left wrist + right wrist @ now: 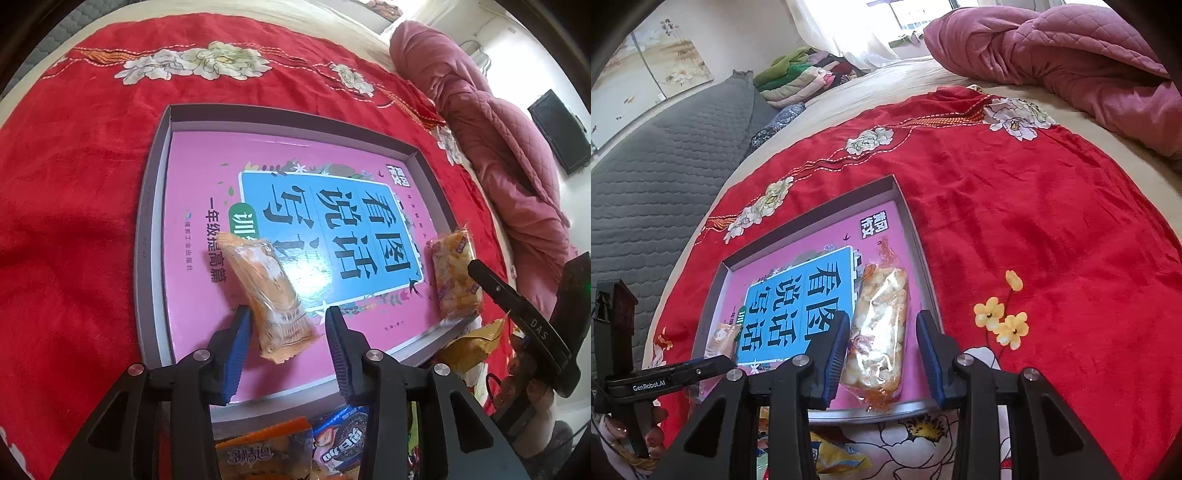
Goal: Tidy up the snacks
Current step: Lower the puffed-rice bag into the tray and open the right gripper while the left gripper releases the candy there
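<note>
I worked over a bed, its red floral blanket [1015, 206] carrying a grey box lid [153, 206] lined with a pink book (quilted pink duvet [1071, 55] behind). Left tool [288, 325] gaped around an orange wafer pack [266, 295]; right tool [882, 332] gaped around a rice-cracker pack [879, 332], both packs inside the lid.

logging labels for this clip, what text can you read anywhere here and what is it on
"看图说话写话" on the blue panel of the pink book lying in the tray.
"一年级提高篇" on the book, beside the panel.
"DAS" on the right gripper, seen from the left wrist.
"GenRobot.AI" on the left gripper, seen from the right wrist.
Publisher line on the book, and print on the two snack packs and the packets below the tray: too small or blurred to read.
</note>
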The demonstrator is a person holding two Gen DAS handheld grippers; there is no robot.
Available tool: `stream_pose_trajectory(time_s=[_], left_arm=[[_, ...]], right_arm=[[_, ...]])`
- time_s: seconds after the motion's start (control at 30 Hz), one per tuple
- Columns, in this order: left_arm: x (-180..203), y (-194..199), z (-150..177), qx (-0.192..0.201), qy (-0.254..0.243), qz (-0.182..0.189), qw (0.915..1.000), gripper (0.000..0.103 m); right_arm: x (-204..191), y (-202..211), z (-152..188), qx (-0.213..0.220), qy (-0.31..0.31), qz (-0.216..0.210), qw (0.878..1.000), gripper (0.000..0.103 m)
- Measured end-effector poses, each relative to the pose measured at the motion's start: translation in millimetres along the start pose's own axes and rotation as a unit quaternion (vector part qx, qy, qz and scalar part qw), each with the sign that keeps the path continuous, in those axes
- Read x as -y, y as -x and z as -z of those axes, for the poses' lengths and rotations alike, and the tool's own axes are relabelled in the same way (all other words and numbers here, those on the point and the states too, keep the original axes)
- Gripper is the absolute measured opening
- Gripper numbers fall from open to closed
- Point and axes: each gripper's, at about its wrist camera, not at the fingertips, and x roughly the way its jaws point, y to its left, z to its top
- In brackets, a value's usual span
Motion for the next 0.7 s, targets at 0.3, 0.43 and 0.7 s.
stream_pose_trajectory(time_s=[0.3, 0.43, 0.7], left_arm=[[-0.3, 16.7, -1.5, 0.017, 0.001, 0.012, 0.9998, 0.048], [-1.2, 25.5, -3.2, 0.025, 0.0, 0.013, 0.9996, 0.049], [-4.3, 47.2, -2.7, 0.047, -0.005, 0.008, 0.9988, 0.056]], right_arm=[[-4.6, 6.7, -2.6, 0.009, 0.002, -0.005, 1.0, 0.038], [-6.4, 11.6, -3.9, 0.015, 0.003, -0.007, 1.0, 0.038], [-12.8, 26.6, -5.6, 0.034, 0.013, -0.02, 0.999, 0.038]])
